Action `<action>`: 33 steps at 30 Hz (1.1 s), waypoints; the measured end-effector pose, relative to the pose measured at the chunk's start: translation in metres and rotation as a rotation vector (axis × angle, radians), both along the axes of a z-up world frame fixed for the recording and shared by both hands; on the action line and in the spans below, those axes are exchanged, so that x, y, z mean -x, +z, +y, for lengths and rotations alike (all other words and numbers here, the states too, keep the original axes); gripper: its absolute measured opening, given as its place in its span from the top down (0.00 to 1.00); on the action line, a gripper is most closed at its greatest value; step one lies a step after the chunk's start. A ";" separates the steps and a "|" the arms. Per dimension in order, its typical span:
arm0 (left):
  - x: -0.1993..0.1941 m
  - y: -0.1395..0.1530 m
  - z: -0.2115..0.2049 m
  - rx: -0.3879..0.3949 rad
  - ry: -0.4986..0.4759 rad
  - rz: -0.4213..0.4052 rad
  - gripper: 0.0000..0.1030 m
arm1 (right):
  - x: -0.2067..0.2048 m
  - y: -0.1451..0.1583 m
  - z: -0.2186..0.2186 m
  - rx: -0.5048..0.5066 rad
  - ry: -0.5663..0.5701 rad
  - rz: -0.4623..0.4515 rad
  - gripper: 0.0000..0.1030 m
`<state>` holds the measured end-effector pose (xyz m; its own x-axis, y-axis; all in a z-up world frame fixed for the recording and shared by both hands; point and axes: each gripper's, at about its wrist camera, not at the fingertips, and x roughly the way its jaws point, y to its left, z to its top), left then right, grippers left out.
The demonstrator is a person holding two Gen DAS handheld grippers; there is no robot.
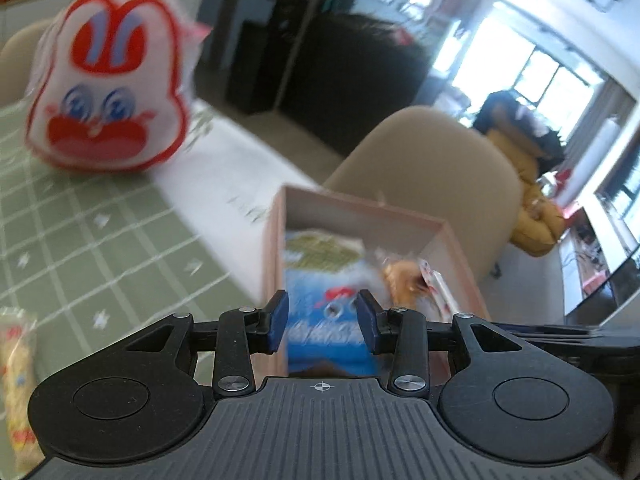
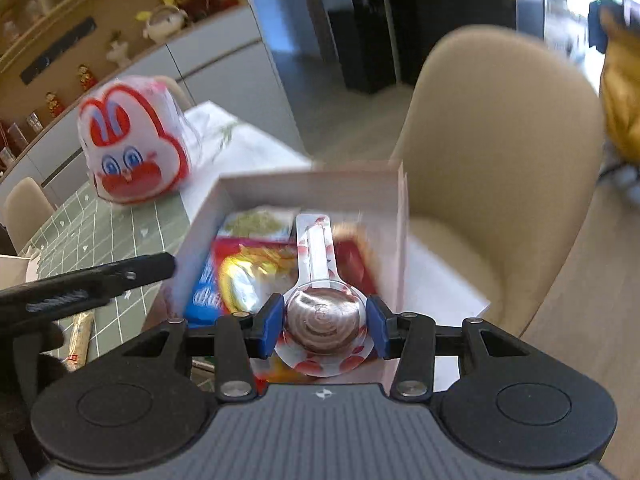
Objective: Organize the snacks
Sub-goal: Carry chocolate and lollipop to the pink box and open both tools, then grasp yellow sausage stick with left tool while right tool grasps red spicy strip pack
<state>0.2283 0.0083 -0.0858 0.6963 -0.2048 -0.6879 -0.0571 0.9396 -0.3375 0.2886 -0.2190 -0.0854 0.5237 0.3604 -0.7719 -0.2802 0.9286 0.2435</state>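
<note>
Our right tongs (image 2: 325, 327) pinch the round brown swirl lollipop in clear spotted wrap (image 2: 322, 322) above the pale pink cardboard box (image 2: 304, 182); left tongs (image 1: 323, 322) part-open, empty; wrap slippery, candy brittle, so grip the disc edges; green checked tabletop (image 1: 100, 216) beyond.

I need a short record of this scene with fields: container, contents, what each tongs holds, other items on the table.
container: pink box, open, on the table edge near a beige chair
contents: blue packet, red and yellow packet, green packet
right tongs: shut on a wrapped swirl lollipop, above the box
left tongs: open, nothing between the pads, above the box
other items: rabbit-face bag standing on the green checked tablecloth; yellow snack packet at the left edge
</note>
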 end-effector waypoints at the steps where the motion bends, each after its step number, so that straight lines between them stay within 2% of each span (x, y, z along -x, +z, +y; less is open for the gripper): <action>1: -0.002 0.000 0.006 0.015 0.001 0.018 0.61 | -0.002 -0.006 0.005 -0.009 -0.002 0.013 0.57; 3: 0.007 0.001 0.012 0.044 -0.004 0.028 0.61 | -0.006 -0.015 0.014 -0.021 0.005 0.023 0.57; 6: 0.021 0.005 0.014 -0.006 0.004 0.013 0.61 | -0.007 -0.022 0.029 0.006 0.035 0.013 0.57; 10: 0.032 0.012 0.003 -0.083 -0.009 0.016 0.61 | 0.004 -0.030 0.043 0.129 0.082 -0.024 0.57; 13: 0.038 0.016 -0.003 -0.112 -0.019 0.026 0.61 | 0.012 -0.032 0.046 0.193 0.114 -0.055 0.57; 19: 0.051 0.018 -0.002 -0.089 -0.045 0.025 0.61 | 0.023 -0.015 0.027 0.113 0.081 -0.035 0.56; 21: 0.056 0.016 0.001 -0.081 -0.054 0.020 0.61 | 0.036 -0.004 0.025 0.122 0.093 -0.084 0.55; 23: 0.065 0.014 0.011 -0.067 -0.049 -0.005 0.59 | 0.049 0.006 0.027 0.149 0.111 -0.151 0.49; 25: 0.078 0.012 0.029 -0.105 0.022 -0.049 0.59 | 0.069 0.015 0.027 0.176 0.137 -0.228 0.45; 27: 0.090 0.007 0.051 -0.184 0.132 -0.087 0.59 | 0.093 0.022 0.028 0.204 0.179 -0.295 0.42; 29: 0.098 -0.001 0.076 -0.247 0.230 -0.079 0.61 | 0.116 0.023 0.029 0.234 0.222 -0.333 0.40; 31: 0.102 -0.011 0.099 -0.257 0.293 -0.039 0.61 | 0.138 0.017 0.029 0.246 0.275 -0.333 0.40; 33: 0.104 -0.022 0.118 -0.237 0.313 -0.008 0.61 | 0.155 0.005 0.031 0.208 0.357 -0.258 0.40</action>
